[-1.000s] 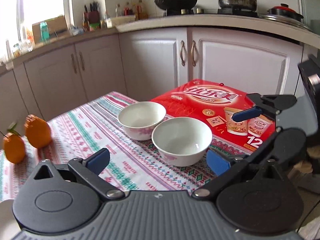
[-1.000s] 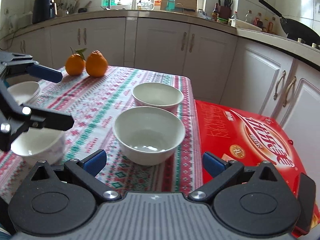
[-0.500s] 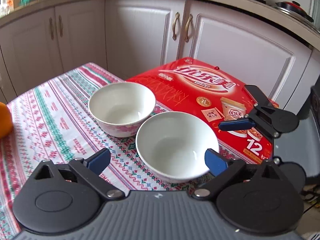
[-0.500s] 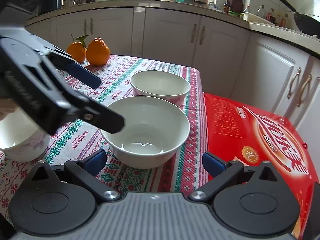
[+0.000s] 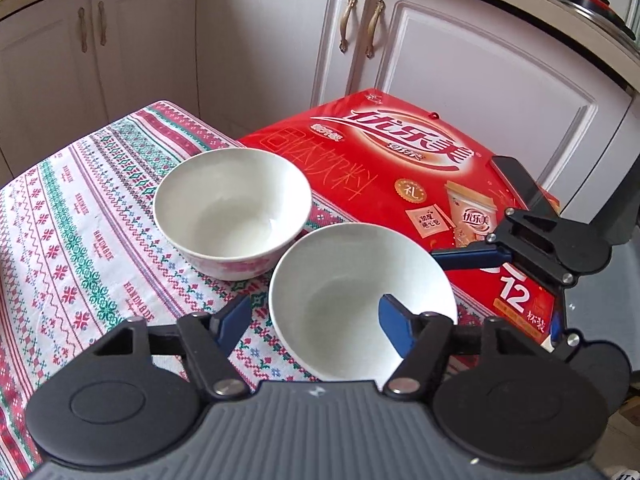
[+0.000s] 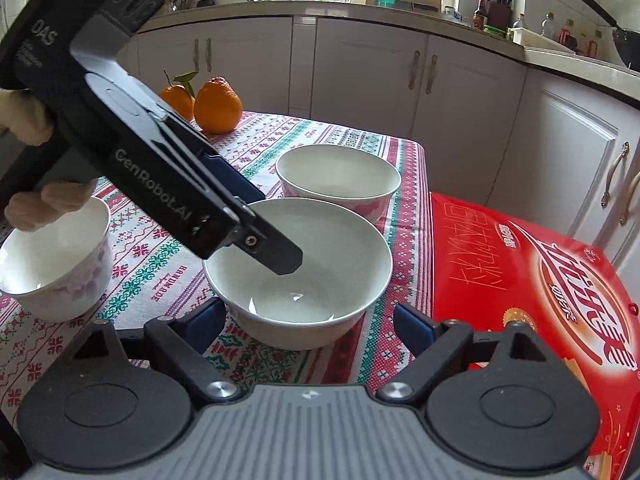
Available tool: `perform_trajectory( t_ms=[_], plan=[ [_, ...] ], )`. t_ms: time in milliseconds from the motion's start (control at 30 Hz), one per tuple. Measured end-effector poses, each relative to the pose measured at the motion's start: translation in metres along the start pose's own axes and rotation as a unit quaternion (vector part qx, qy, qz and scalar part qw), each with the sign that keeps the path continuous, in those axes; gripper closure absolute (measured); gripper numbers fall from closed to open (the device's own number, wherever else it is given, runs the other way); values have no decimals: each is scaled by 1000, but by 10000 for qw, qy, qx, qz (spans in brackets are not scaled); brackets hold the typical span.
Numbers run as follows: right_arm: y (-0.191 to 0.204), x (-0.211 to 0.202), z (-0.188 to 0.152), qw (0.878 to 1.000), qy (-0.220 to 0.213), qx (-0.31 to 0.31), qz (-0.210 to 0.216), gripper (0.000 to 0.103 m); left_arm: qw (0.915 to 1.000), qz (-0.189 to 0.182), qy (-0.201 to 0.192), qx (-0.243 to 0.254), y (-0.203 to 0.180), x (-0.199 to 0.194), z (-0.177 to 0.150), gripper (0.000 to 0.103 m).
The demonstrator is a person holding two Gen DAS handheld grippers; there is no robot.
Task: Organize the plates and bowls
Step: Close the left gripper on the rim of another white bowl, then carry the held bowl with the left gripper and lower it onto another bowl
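White near bowl (image 5: 360,296) sits astride the open left gripper (image 5: 314,316), one finger inside, one outside its rim; the right gripper (image 6: 308,324), also open, holds nothing.

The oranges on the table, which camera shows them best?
The right wrist view. The two oranges sit at the far end of the tablecloth, side by side, partly hidden behind the left tongs. The left wrist view does not show them.
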State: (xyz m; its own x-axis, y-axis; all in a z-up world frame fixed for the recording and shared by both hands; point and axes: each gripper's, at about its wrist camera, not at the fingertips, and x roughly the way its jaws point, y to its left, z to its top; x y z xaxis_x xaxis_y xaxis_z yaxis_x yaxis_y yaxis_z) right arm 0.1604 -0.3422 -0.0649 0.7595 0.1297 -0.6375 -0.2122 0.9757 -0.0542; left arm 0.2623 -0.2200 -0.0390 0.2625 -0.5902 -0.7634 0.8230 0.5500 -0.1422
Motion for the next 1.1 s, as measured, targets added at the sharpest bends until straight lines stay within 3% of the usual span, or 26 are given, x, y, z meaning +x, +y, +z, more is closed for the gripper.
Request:
perform_trajectory(
  t_ms=[200, 467, 1100],
  plan=[
    [-1, 0, 0, 9999, -12, -33, 106, 14, 9998, -93, 166, 107, 0, 7, 6, 44],
    [-1, 0, 1, 9997, -30, -70, 219, 19, 9995, -173, 222, 150, 0, 10, 9, 45],
    [7, -8, 6, 9996, 13, -179, 202, 19, 9995, -157, 202, 210, -5, -5, 4, 49]
  ],
)
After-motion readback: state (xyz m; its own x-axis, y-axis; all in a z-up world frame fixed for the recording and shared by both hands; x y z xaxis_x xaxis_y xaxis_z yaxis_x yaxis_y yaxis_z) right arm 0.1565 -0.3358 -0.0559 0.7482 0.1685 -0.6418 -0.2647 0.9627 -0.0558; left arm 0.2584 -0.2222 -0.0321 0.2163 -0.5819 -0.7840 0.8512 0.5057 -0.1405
